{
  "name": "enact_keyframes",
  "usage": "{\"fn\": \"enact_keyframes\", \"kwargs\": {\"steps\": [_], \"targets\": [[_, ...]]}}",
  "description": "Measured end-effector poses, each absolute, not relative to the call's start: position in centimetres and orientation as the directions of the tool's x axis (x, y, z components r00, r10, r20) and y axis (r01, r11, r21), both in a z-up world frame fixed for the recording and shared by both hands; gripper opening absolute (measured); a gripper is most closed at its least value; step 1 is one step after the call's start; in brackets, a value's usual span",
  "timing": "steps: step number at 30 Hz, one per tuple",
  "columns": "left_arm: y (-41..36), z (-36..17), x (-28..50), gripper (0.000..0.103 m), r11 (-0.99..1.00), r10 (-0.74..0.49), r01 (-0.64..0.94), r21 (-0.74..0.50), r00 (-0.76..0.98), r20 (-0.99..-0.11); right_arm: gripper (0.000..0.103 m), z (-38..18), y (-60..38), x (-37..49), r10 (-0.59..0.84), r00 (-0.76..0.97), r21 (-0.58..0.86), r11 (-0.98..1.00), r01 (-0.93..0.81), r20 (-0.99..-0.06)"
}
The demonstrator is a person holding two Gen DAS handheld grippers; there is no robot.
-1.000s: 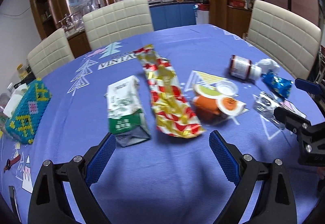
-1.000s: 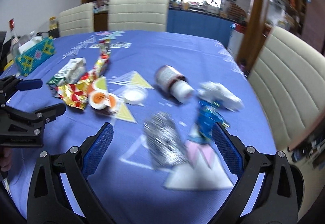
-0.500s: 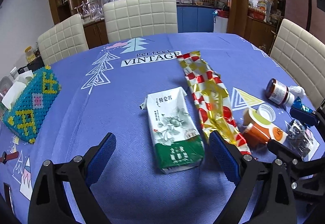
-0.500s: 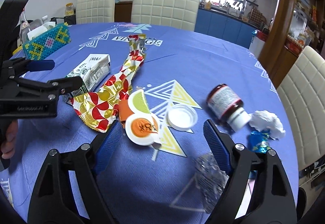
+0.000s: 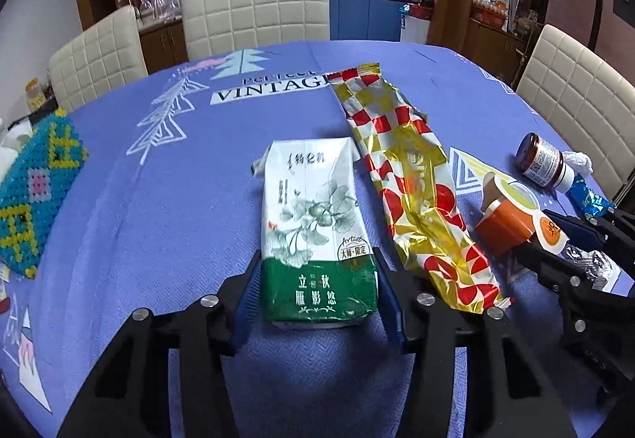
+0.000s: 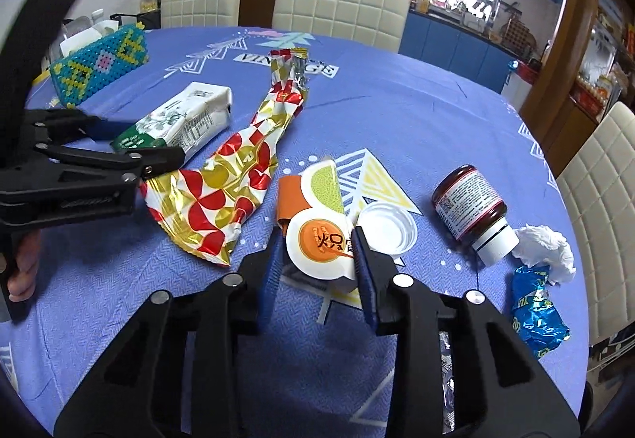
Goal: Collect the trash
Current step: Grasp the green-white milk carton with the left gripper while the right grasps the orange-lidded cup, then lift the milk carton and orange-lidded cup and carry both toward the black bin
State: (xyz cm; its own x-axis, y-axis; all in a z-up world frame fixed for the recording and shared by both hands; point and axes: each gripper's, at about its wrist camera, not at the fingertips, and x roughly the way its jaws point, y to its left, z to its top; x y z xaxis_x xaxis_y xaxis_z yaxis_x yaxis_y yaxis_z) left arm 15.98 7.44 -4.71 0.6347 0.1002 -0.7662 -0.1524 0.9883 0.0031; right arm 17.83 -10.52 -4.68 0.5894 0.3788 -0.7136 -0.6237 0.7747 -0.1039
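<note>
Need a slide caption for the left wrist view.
Left gripper closing around a green-and-white carton beside a foil wrapper.

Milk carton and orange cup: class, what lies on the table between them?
The red-and-gold foil wrapper lies between the milk carton and orange cup; both wrist views show it.

My right gripper (image 6: pixel 317 263) is closing around the orange paper cup (image 6: pixel 313 223) lying on its side on the blue tablecloth (image 6: pixel 416 112), pads at both flanks. A white lid (image 6: pixel 389 227) sits just beside it. Left of that I see the left gripper (image 6: pixel 131 156) at the milk carton (image 6: pixel 178 120), with the foil wrapper (image 6: pixel 234 180) between.
</note>
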Motion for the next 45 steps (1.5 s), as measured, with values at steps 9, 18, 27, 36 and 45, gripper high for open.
{"fn": "enact_keyframes", "kwargs": {"steps": [9,18,27,36,45], "targets": [[7.5,-3.5,14.9,0.049,0.982,0.133,-0.188,0.01,0.654,-0.745,0.034,-3.9,-11.7,16.8,0.376,0.605,-0.113,0.78,-0.615,-0.702],[4.9,-0.7,13.0,0.049,0.987,0.144,-0.156,0.045,0.711,-0.689,0.034,-2.0,-14.5,15.3,0.377,0.638,-0.112,0.799,-0.59,-0.671],[-0.2,1.3,11.3,0.049,0.995,0.099,-0.073,0.067,0.751,-0.653,0.028,-0.1,-17.8,13.5,0.379,0.67,-0.115,0.814,-0.57,-0.639],[-1.4,1.6,10.8,0.049,0.995,0.102,-0.077,0.066,0.752,-0.651,0.022,0.1,-19.9,13.4,0.44,0.618,-0.016,0.807,-0.59,-0.652],[0.1,1.0,11.2,0.049,0.991,0.131,-0.098,0.087,0.745,-0.654,0.068,-0.9,-16.3,14.3,0.423,0.627,-0.087,0.781,-0.618,-0.654]]}}
